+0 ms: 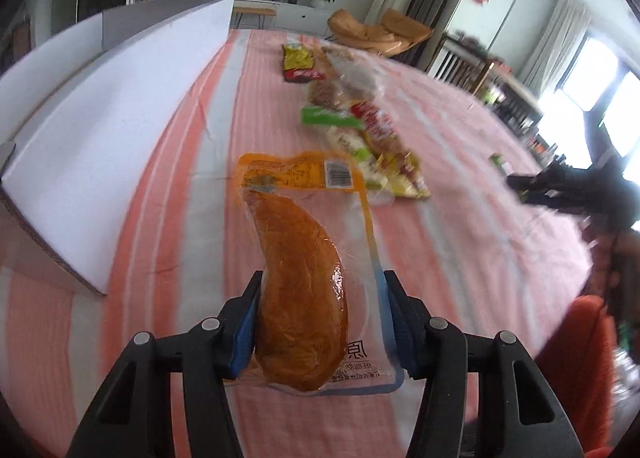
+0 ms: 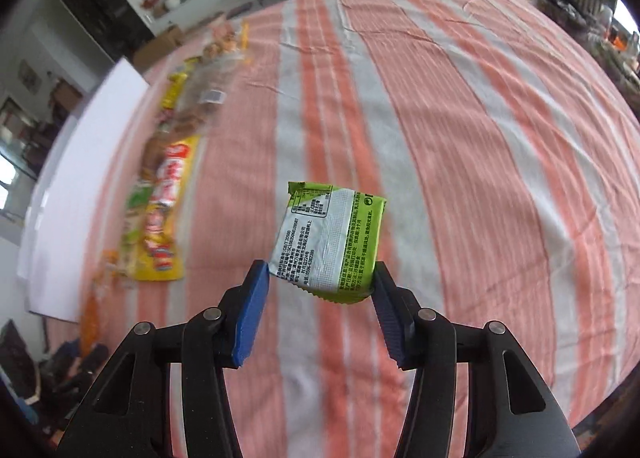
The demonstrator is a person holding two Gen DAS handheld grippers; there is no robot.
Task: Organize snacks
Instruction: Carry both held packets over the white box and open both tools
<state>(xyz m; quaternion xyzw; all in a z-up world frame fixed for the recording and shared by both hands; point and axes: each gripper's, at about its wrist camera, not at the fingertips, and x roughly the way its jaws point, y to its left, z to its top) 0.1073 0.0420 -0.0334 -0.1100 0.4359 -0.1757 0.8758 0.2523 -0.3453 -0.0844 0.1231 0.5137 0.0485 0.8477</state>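
1. On the striped table cloth point(image 2: 460, 138), both grippers carry one snack each, lifted off the table
2. Left gripper point(image 1: 320, 322): jaws clenched on the near end of a clear packet of orange-brown meat point(image 1: 300, 298), far end with barcode sticking out toward the snack row
3. Right gripper point(image 2: 320, 310): small green packet point(image 2: 330, 242) sits between the jaws; right jaw touches its corner, left jaw looks just apart, so a firm grasp cannot be told
4. Row of snacks point(image 1: 360, 126) lies lined up along the table, beside a white box point(image 1: 100, 130)
5. Step, as judged: carrying both items to their spot, sorting partly done
6. Next move needs: lower each packet at the row's near end or into the box, keep it flat, release only once resting; green packet may slip, grip looks shallow
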